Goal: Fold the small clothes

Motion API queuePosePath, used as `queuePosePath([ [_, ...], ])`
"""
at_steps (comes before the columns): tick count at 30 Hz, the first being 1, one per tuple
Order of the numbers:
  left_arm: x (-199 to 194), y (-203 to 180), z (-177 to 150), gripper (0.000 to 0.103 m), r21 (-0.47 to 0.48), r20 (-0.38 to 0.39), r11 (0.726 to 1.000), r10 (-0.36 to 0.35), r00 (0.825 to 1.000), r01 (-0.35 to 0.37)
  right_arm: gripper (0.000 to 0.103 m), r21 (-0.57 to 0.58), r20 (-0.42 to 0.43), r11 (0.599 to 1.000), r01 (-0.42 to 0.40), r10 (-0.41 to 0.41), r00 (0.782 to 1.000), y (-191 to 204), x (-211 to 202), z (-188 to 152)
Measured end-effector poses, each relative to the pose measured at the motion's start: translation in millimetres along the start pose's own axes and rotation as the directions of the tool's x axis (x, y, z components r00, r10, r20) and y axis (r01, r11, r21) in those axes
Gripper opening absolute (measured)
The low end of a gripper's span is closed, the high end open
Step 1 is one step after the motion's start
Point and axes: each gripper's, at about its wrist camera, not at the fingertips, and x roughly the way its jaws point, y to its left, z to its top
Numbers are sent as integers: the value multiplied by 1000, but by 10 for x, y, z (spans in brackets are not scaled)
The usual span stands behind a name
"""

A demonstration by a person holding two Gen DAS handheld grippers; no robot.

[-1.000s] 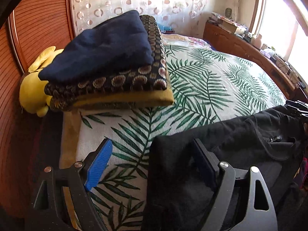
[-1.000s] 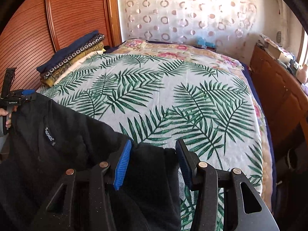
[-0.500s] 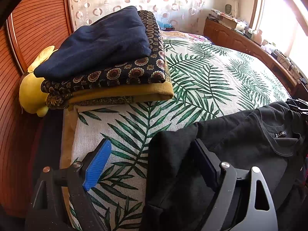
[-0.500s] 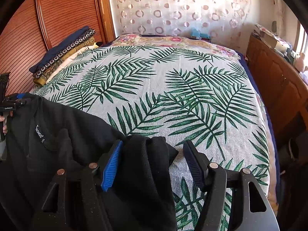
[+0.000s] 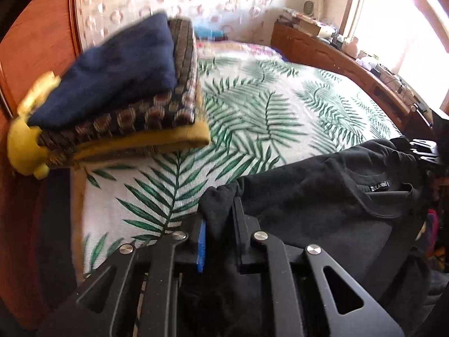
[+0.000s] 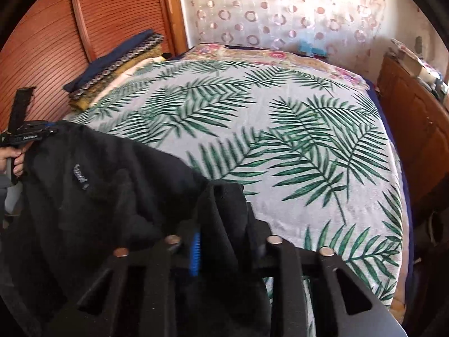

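Palm-leaf bedspread beneath black shirt, both grippers clamped on it.

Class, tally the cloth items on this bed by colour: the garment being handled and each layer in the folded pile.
Black: 1, the black top
Navy: 1, the navy layer
Dark patterned: 1, the patterned layer
Mustard: 1, the mustard layer
Total: 4

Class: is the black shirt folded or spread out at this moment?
Spread: the shirt hangs stretched between left gripper and right gripper, collar label showing.
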Motion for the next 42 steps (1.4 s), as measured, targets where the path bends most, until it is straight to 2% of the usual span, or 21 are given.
queuePosePath([
  [3, -309, -83, -44, 15, -18, 96, 999, -44, 994, 46, 17, 25, 76, 999, -32, 30, 997, 41, -279, -49],
  [5, -591, -159, -89, 14, -22, 167, 997, -72, 983, 77, 16, 58, 165, 998, -19, 9, 986, 46, -576, -103],
  [9, -1077, -264, -85, 14, -12, 262, 992, -120, 958, 128, 15, 79, 278, 997, -17, -6, 961, 122, -1141, -207],
  [13, -1598, -369, 78, 14, 43, 362, 986, -164, 917, 160, 15, 63, 340, 998, -2, -20, 940, 200, -1664, -193],
  [15, -1848, -435, 177, 14, 72, 415, 980, -200, 888, 187, 15, 43, 369, 999, 4, -20, 929, 253, -1921, -152],
  [20, -2341, -620, 350, 14, 141, 487, 970, -244, 839, 200, 15, -13, 449, 1000, -5, 10, 894, 406, -2593, -39],
  [22, -2565, -674, 398, 14, 169, 511, 960, -279, 813, 223, 15, -35, 466, 999, 0, 16, 885, 467, -2823, -6],
  [28, -3095, -730, 619, 14, 208, 592, 959, -279, 756, 191, 15, -77, 523, 997, 6, 35, 852, 581, -3422, 125],
  [31, -3345, -786, 715, 14, 241, 632, 962, -254, 732, 126, 15, -98, 573, 994, 50, 15, 820, 623, -3767, 145],
  [35, -3627, -804, 852, 14, 267, 683, 961, -240, 690, 70, 15, -109, 657, 986, 123, -22, 753, 693, -4261, 186],
  [38, -3796, -793, 982, 14, 268, 712, 963, -224, 666, 37, 15, -109, 697, 979, 170, -46, 715, 698, -4578, 295],
  [42, -3972, -756, 1166, 14, 263, 743, 965, -208, 636, 8, 15, -105, 735, 973, 207, -64, 675, 684, -4869, 452],
])
